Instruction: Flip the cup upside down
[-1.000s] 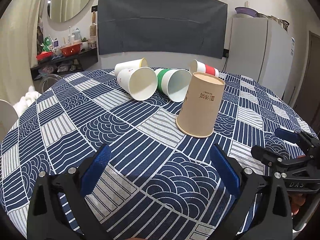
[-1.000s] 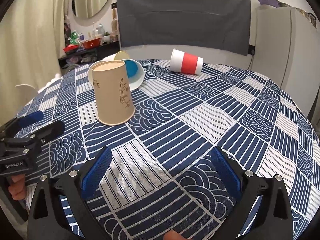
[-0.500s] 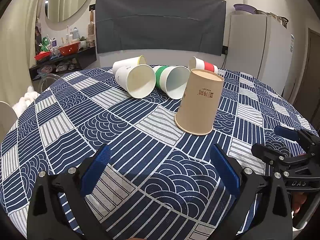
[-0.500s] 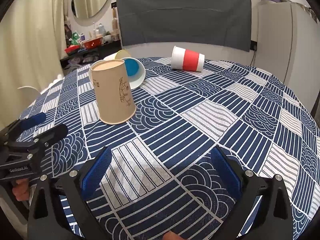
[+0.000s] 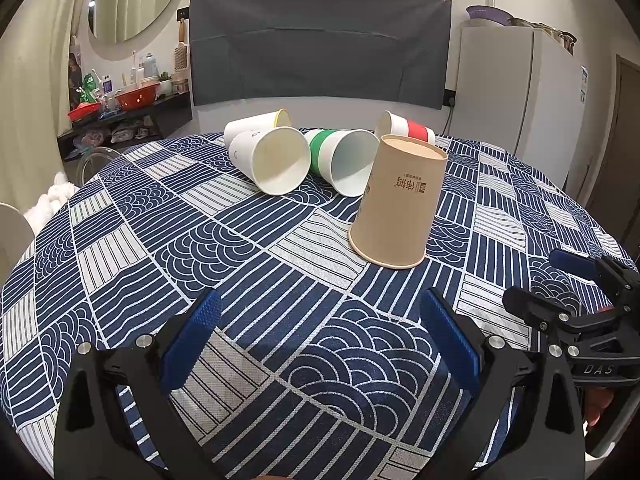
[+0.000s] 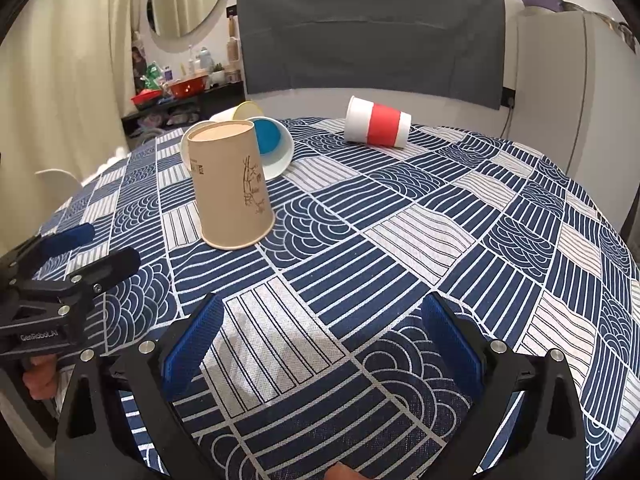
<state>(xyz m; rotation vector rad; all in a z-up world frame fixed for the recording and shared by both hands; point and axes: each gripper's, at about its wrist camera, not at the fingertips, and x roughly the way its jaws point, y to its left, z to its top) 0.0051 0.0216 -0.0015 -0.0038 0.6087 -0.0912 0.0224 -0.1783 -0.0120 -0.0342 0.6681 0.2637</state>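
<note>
A brown paper cup (image 5: 400, 204) stands upside down on the patterned tablecloth, also in the right wrist view (image 6: 230, 186). Behind it several cups lie on their sides: a plain white cup (image 5: 274, 164), a green-banded cup (image 5: 340, 162), a yellow-rimmed cup (image 5: 256, 122) and a red-banded cup (image 6: 378, 122). My left gripper (image 5: 328, 344) is open and empty, well short of the brown cup. My right gripper (image 6: 320, 344) is open and empty, to the right of and nearer than the brown cup. Each gripper shows in the other's view, the right (image 5: 560, 280) and the left (image 6: 80, 248).
The round table (image 6: 440, 240) carries a blue and white cloth. A dark chair back (image 6: 368, 32) stands behind it. A white fridge (image 5: 520, 92) is at the back right. A shelf with bowls and bottles (image 5: 120, 100) is at the back left.
Both grippers have drawn back and risen slightly, so the cups sit a little farther off. The cups have not moved. Both stay open.
</note>
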